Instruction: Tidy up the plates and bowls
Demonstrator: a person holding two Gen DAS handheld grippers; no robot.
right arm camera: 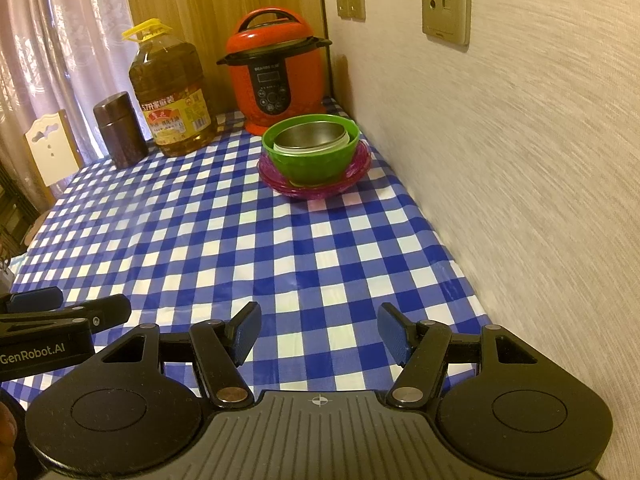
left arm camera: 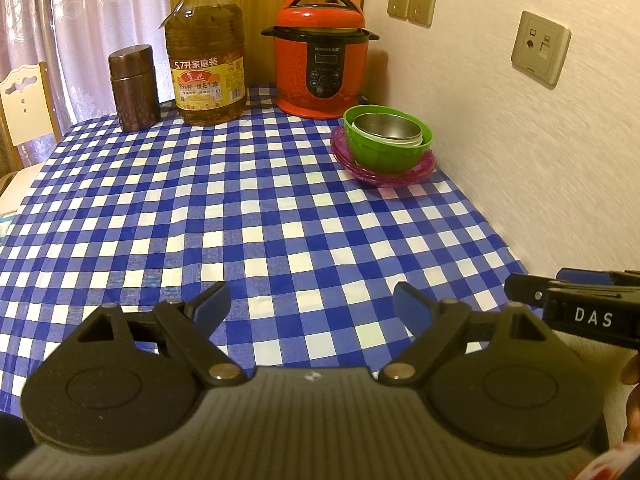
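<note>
- My left claw (left arm camera: 312, 304) hangs over the near part of the table (left arm camera: 200, 208), its blue-padded fingers (left arm camera: 214, 306) spread wide with only checked cloth between them.
- My right claw (right arm camera: 318, 332) is the same story: jaws apart, nothing in them, poised above the near right stretch of the blue-and-white cloth.
- The two claws sit side by side, close but not touching; each one pokes into the edge of the other's view.
- Over at the far right, close to the wall (right arm camera: 500, 160), there's the stack: pink plates (right arm camera: 316, 186) at the bottom, flat on the cloth.
- On top of those plates sits the green bowl (right arm camera: 312, 160), upright.
- Nested inside the green one is a steel bowl (right arm camera: 310, 136), with a pale rim showing just under it; I can't tell whether that is another bowl.
- The stack is well apart from both claws, with open cloth in between.
- Just behind it, in the far corner, stands the red pressure cooker (right arm camera: 274, 72), lid on.
- To the left of that, the big oil jug (left arm camera: 206, 52) with its yellow cap, then the brown canister (left arm camera: 134, 88).
</note>
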